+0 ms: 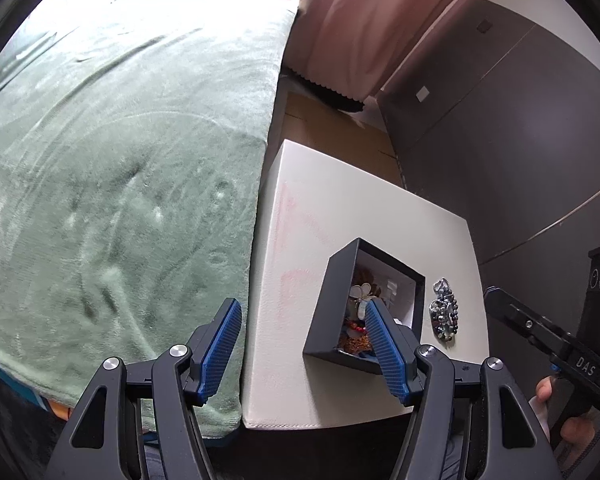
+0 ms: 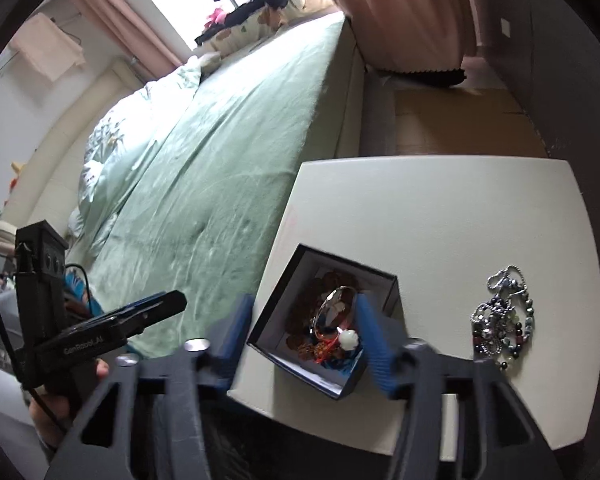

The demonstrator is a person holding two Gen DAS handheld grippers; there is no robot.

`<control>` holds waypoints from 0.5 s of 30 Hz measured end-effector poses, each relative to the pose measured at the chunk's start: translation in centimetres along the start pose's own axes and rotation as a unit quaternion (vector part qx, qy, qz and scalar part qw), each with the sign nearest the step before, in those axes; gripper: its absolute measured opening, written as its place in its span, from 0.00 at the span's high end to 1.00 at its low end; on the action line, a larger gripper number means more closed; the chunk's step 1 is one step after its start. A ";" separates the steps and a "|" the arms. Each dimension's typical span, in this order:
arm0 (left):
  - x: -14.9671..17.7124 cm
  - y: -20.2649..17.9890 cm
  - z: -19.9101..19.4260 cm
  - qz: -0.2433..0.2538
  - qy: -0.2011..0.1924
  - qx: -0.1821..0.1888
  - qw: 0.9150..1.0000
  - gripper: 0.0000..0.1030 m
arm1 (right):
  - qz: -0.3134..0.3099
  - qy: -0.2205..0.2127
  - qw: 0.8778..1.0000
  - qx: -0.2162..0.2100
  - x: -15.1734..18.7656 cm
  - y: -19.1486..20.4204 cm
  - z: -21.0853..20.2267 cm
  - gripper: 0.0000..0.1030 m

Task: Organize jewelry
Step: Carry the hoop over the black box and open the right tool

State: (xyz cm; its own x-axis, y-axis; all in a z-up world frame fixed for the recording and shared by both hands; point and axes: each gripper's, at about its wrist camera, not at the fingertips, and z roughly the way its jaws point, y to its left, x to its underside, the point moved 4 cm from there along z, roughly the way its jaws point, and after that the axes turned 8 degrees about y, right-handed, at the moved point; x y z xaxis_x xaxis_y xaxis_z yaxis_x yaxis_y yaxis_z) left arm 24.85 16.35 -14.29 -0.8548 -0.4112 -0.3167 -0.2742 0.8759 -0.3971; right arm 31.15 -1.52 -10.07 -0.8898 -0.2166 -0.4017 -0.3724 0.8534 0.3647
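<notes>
A small black box with a white inside stands on a white table and holds several pieces of jewelry, among them a flower pendant and a silver bangle. A pile of dark beaded necklaces lies on the table right of the box; it also shows in the right wrist view. My left gripper is open and empty, above the table's near left edge. My right gripper is open and empty, straddling the box from above.
A bed with a green blanket borders the table on the left. A dark cabinet stands to the right. Pink curtains hang at the back over a wooden floor.
</notes>
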 end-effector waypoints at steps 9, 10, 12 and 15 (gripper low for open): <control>0.6 -3.7 0.7 0.028 0.008 0.006 1.000 0.37 | 0.043 -0.024 0.999 0.005 2.5 -3.7 -2.6 0.40; 0.7 -4.5 0.9 0.035 0.009 0.007 0.999 0.37 | 0.051 -0.029 0.998 0.010 2.8 -4.4 -3.2 0.40; 0.9 -5.7 1.2 0.045 0.012 0.009 0.999 0.37 | 0.065 -0.037 0.997 0.016 3.4 -5.9 -4.1 0.36; 1.3 -7.9 2.0 0.062 0.019 0.010 0.998 0.37 | 0.087 -0.047 0.995 0.020 4.3 -8.0 -5.4 0.22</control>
State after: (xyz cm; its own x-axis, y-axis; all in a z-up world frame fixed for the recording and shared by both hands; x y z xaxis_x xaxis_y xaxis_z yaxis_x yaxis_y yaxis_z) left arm 26.76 8.38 -13.28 -0.8976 -0.2895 -0.3325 -0.1561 0.9140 -0.3745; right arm 28.83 -11.86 -10.15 -0.9106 -0.0192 -0.4129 -0.2013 0.8930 0.4025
